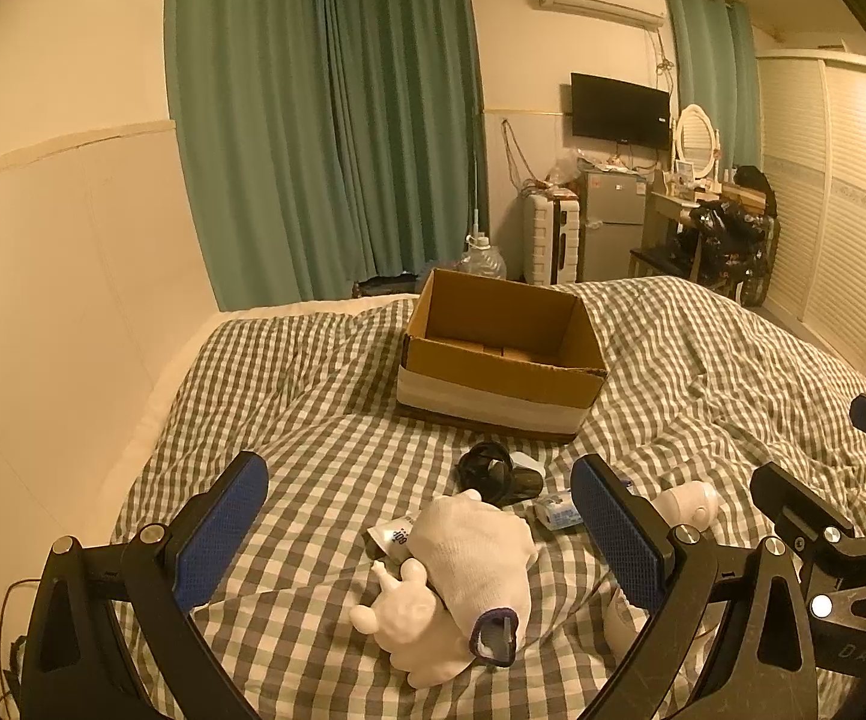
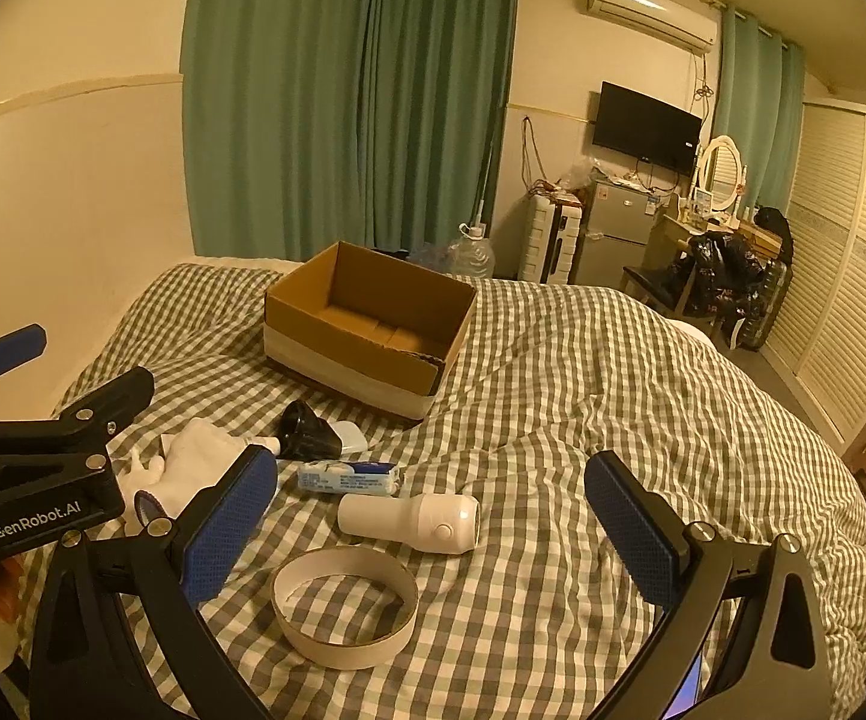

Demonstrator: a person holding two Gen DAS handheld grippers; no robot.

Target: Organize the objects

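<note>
Both the left tongs (image 1: 417,531) and right tongs (image 2: 433,525) stand wide apart, empty. On the rumpled gingham bed (image 2: 583,372), a knit white sock (image 1: 475,558), smooth cylindrical device (image 2: 411,522) and cardboard ring (image 2: 345,612) lie near; the corrugated box (image 1: 502,354) sits farther.

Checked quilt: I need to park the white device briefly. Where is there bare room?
Bare quilt lies right of the cardboard box and beyond the right gripper. Crowded: the strip before the box, holding the white device, tape ring, tissue pack, black object and glove.
</note>
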